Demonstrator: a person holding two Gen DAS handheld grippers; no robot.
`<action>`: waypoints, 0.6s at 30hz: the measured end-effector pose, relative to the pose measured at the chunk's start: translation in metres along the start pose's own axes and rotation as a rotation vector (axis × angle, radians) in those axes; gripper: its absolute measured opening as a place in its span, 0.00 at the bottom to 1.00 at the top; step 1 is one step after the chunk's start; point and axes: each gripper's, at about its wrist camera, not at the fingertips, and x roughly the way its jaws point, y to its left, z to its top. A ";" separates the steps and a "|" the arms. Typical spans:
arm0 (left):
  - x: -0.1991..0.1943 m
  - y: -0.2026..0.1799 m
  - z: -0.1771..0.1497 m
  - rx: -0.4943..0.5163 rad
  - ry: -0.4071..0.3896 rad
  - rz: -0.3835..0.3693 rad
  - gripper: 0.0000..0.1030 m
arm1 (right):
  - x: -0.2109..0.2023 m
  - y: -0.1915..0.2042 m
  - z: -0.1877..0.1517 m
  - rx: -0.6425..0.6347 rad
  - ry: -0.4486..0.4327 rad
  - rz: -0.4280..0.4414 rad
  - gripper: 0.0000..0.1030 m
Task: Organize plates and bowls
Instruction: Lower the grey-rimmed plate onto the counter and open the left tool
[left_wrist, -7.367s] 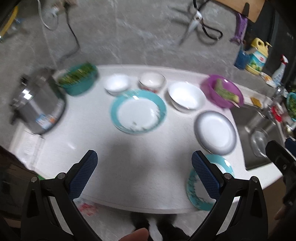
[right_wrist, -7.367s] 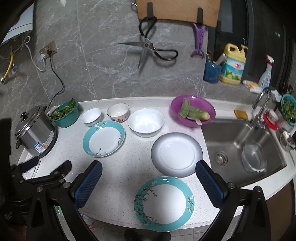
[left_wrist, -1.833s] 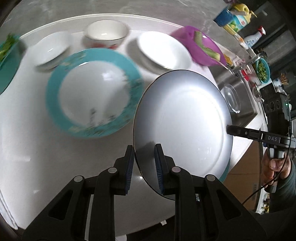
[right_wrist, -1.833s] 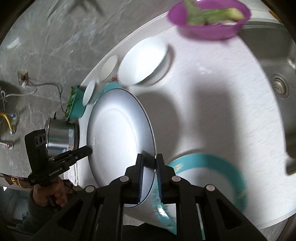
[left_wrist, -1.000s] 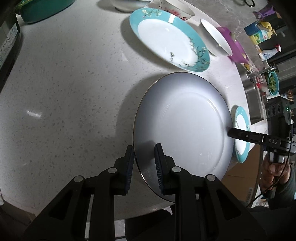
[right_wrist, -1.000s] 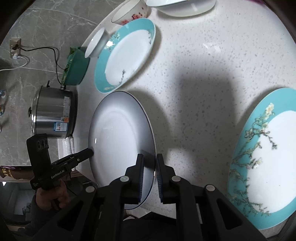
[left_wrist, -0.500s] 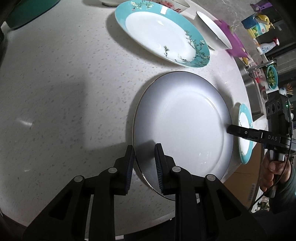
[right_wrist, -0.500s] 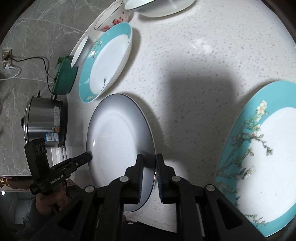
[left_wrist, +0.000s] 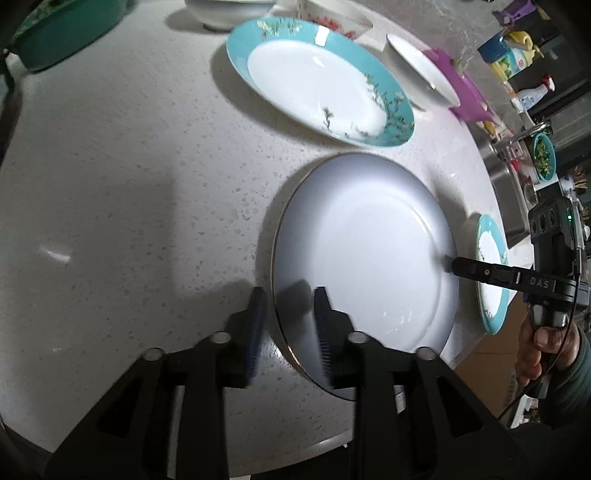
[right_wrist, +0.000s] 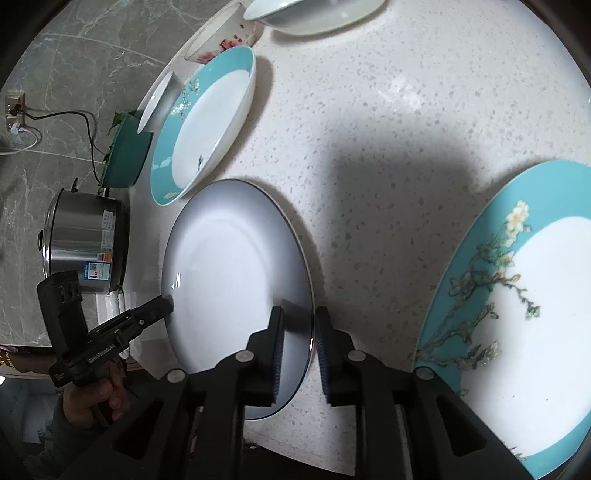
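Note:
A plain white plate lies low on the speckled counter, held at opposite rims by both grippers. My left gripper has its jaws slightly parted around the near rim. My right gripper also stands slightly parted around the plate's other rim. A teal-rimmed plate sits just beyond it, and also shows in the right wrist view. A second teal-rimmed plate lies near the counter's front edge. White bowls stand at the back.
A steel cooker and a green tub of leaves stand at the counter's left end. A purple bowl, bottles and the sink are to the right. The counter's front edge is close.
Both grippers carried the white plate from the right of the counter to in front of the teal plate and lowered it. In the last half second both jaws have loosened around its rim.

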 end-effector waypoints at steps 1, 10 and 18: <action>-0.007 0.001 -0.002 -0.005 -0.027 0.005 0.53 | -0.004 0.001 -0.001 -0.003 -0.012 0.000 0.44; -0.073 -0.046 -0.013 0.024 -0.233 -0.113 1.00 | -0.091 0.012 -0.023 -0.030 -0.219 0.126 0.84; -0.050 -0.179 -0.027 0.264 -0.236 -0.318 1.00 | -0.181 -0.057 -0.081 0.056 -0.451 0.235 0.99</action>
